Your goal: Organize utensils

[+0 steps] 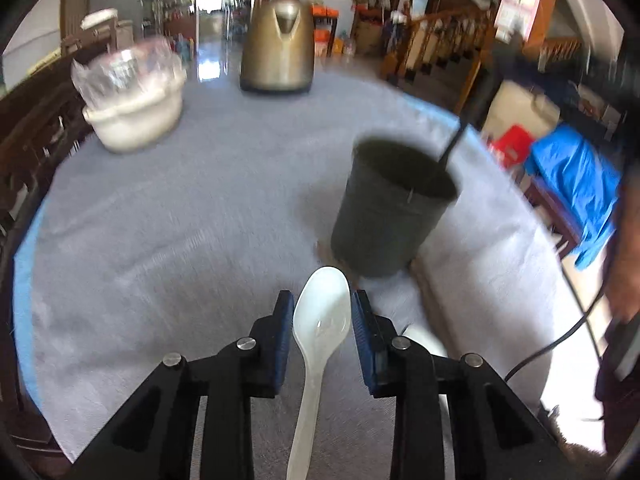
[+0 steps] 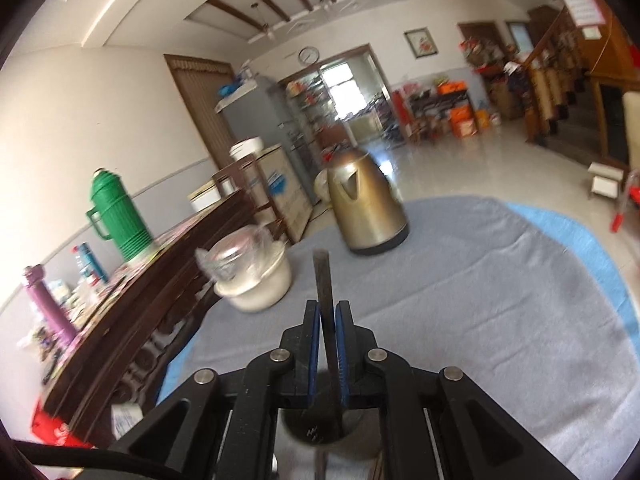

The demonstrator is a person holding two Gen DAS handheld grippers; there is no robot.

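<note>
A round table [image 1: 160,220] under a grey cloth [image 1: 208,184], pale blue showing at its rim. Far side, a brass-coloured kettle [image 1: 278,46] stands upright, and off to its left sits a white pot [image 1: 136,118] with a clear glass bowl [image 1: 126,70] nested on top. Nearer, on the right, a dark cup [image 1: 390,208] stands on the cloth, well apart from kettle and pot, a thin dark utensil [image 1: 454,144] leaning out over its rim.

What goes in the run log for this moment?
left gripper: holds white spoon | right gripper: dark utensil over black cup
</note>
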